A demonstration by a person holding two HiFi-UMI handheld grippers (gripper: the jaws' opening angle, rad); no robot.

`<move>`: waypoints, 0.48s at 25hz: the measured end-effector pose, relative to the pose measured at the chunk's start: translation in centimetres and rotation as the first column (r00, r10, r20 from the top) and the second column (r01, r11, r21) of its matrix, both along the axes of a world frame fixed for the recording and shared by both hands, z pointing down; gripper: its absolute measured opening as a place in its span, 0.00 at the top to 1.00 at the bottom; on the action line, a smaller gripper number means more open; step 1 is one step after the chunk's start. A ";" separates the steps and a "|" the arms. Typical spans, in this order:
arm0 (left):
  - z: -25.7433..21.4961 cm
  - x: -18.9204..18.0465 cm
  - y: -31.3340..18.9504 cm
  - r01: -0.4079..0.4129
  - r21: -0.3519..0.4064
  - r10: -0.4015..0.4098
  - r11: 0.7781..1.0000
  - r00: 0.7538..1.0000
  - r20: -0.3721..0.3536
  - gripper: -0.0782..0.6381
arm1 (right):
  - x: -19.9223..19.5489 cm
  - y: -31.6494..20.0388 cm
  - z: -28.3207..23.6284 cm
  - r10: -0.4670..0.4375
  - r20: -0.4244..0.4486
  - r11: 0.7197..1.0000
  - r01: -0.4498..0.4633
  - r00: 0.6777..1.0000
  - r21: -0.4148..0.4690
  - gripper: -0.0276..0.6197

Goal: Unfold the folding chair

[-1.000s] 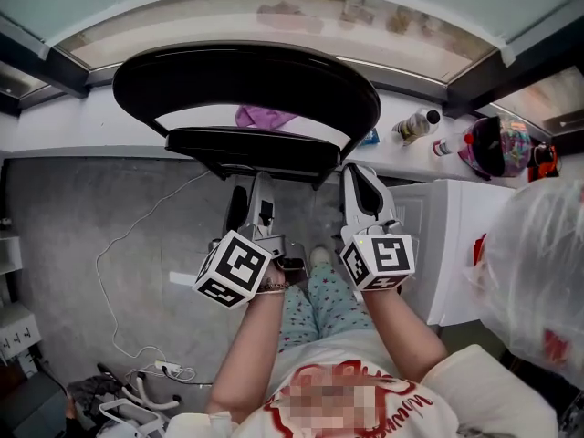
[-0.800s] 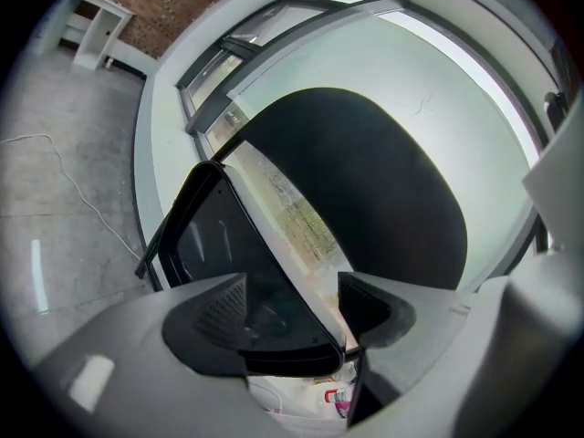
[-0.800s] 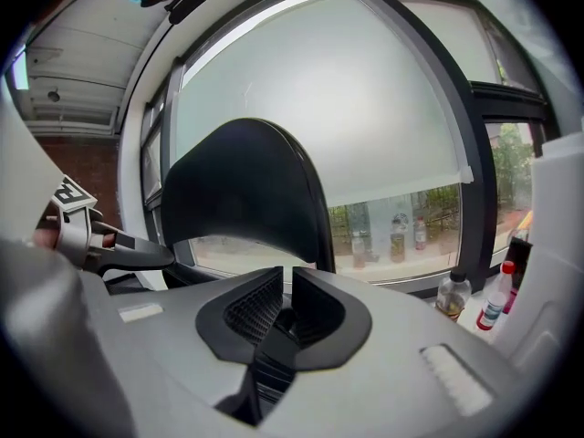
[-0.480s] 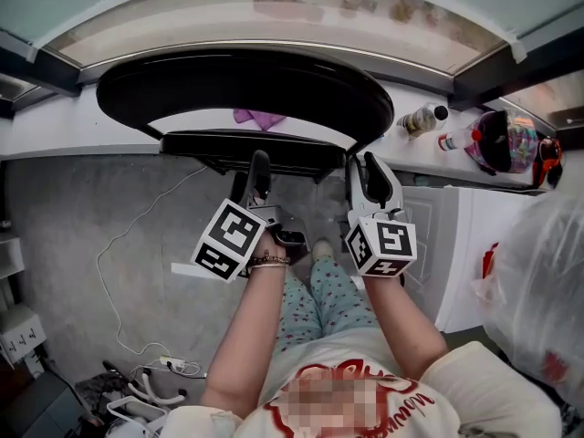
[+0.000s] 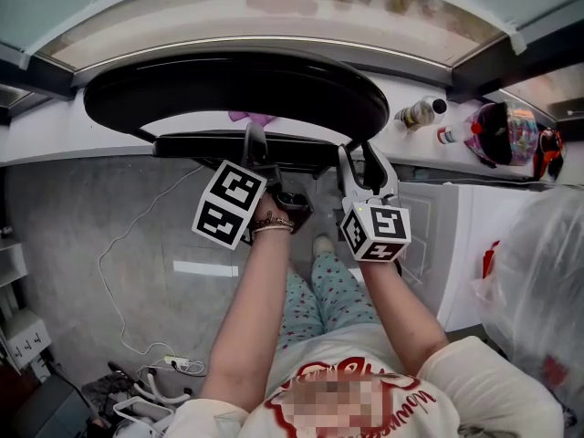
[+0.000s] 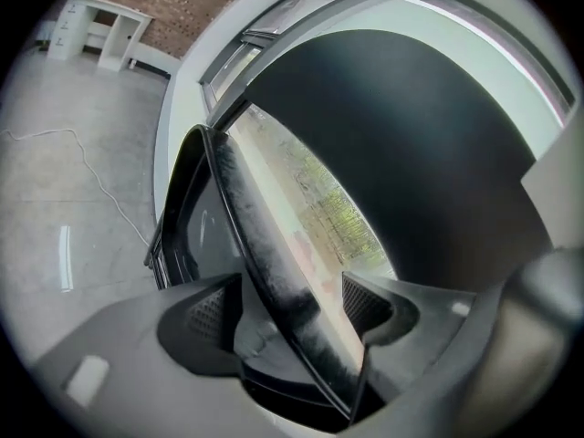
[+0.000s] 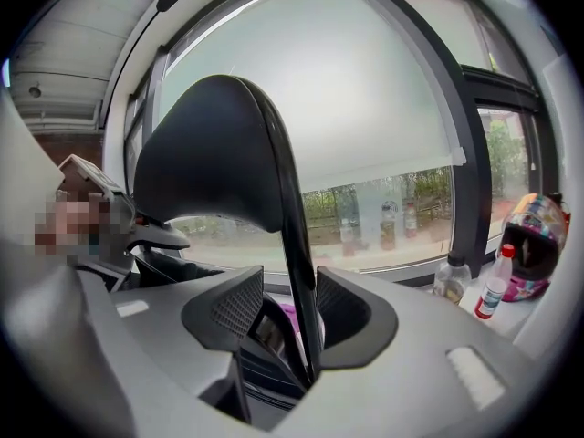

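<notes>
The black folding chair stands folded against the windowsill, its curved backrest above a flat seat panel. My left gripper is at the seat panel's upper edge. In the left gripper view a black chair bar runs diagonally between the jaws of the left gripper, with a gap on each side, so it is open. My right gripper is at the chair's right side. In the right gripper view the thin chair rim passes between the narrow jaws of the right gripper and lies against the right pad.
On the white windowsill sit two bottles and a colourful helmet, with a purple cloth behind the chair. A white cabinet and a plastic bag stand at the right. A cable and power strip lie on the grey floor.
Both grippers have risen from below the chair to its seat and frame. The right jaws, first together, now stand on either side of the rim. The left gripper has turned.
</notes>
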State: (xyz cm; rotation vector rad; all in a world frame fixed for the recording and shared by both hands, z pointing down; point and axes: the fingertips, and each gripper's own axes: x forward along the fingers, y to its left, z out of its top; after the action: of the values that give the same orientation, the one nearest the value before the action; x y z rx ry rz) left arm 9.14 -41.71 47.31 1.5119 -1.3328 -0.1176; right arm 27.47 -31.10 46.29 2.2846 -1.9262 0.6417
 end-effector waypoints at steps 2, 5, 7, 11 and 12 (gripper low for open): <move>0.5 0.1 -0.4 0.023 -0.024 -0.023 0.999 1.000 -0.008 0.43 | 0.1 -0.3 0.5 0.001 -0.011 1.000 -0.001 1.000 -0.007 0.67; 1.1 0.2 -0.8 0.032 -0.053 -0.032 0.998 0.999 0.000 0.43 | 0.6 -0.5 1.2 0.018 -0.003 1.000 -0.018 1.000 -0.019 0.68; 1.6 0.3 -1.1 0.029 -0.065 -0.029 0.997 1.000 0.009 0.43 | 1.0 -0.6 1.5 0.024 0.002 0.999 -0.024 1.000 -0.021 0.67; 2.7 0.4 -1.6 0.028 -0.085 -0.029 0.996 1.000 -0.011 0.42 | 1.4 -0.6 1.8 0.020 -0.005 0.999 -0.021 1.000 -0.031 0.67; 2.8 0.5 -1.7 0.024 -0.085 -0.025 0.996 0.999 -0.020 0.42 | 1.5 -0.6 1.9 0.019 -0.007 0.999 -0.020 1.000 -0.034 0.67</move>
State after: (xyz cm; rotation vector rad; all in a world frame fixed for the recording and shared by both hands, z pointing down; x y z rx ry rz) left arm 9.61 -43.43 50.12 1.4198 -1.3235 -0.0915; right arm 28.94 -31.69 48.21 2.2852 -1.8776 0.6623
